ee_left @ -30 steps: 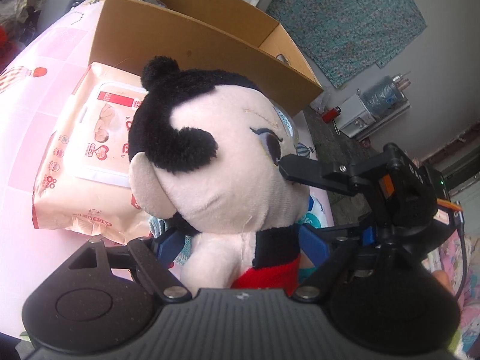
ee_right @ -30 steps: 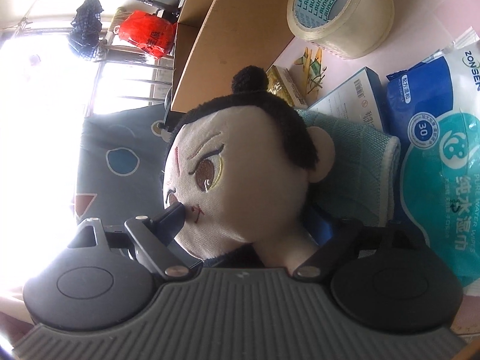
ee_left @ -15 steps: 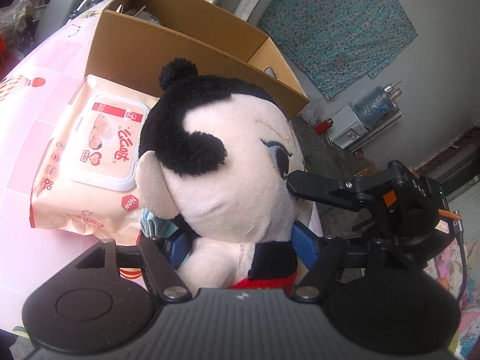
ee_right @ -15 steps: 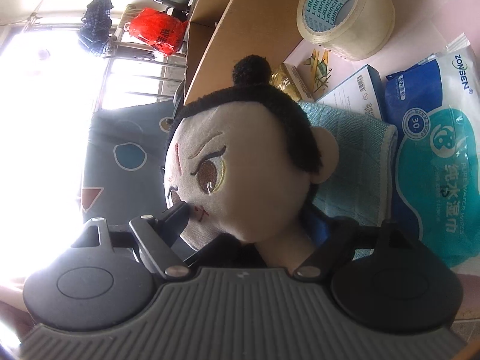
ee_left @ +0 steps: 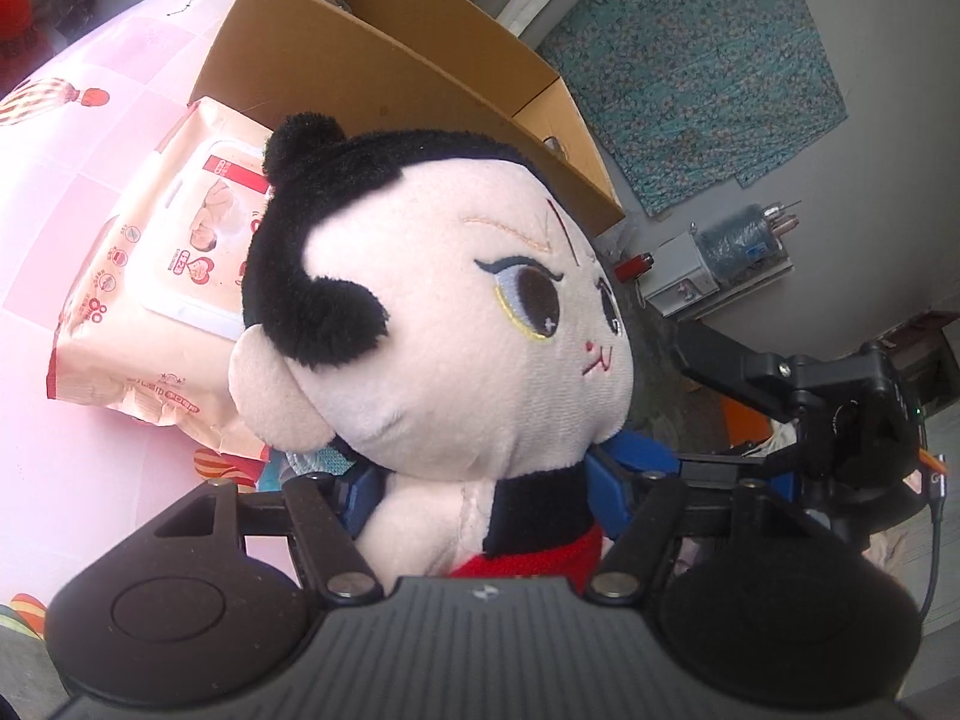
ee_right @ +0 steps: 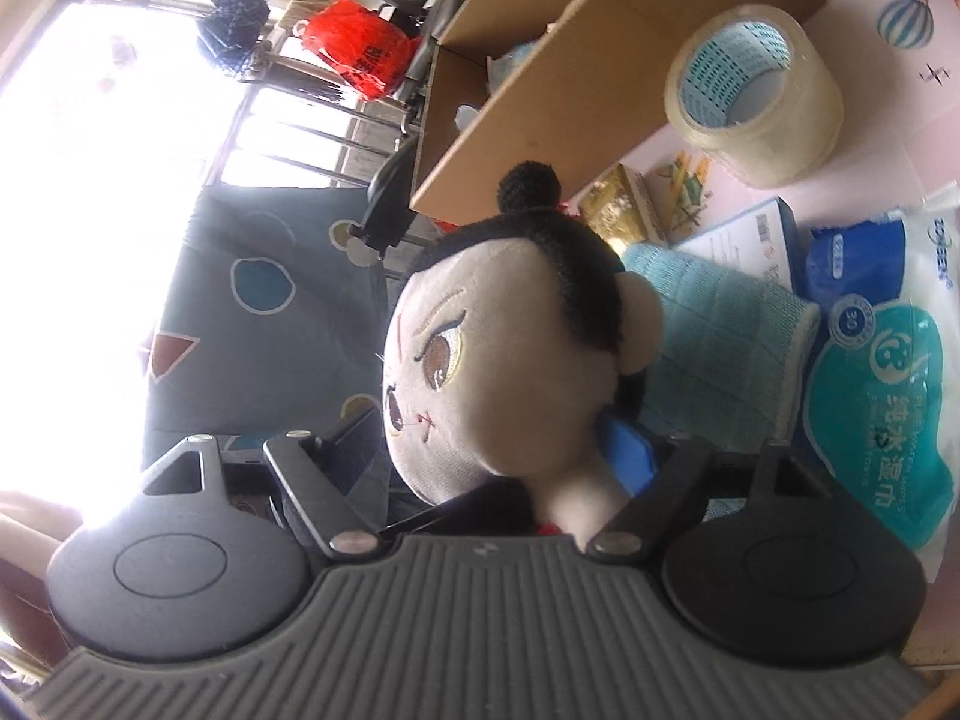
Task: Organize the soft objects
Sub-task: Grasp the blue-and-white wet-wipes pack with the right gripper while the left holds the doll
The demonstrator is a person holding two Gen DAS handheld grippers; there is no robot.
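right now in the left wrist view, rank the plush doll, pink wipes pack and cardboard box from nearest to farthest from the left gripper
1. plush doll: its body sits between the left gripper fingers.
2. pink wipes pack: flat on the table, behind the doll to the left.
3. cardboard box: standing beyond the pack, at the top of the view.

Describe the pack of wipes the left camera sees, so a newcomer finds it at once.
Start at the open cardboard box on the pink tablecloth. Against its near wall lies a peach baby-wipes pack, partly behind the plush doll. A white flip lid with a red stripe marks it out.
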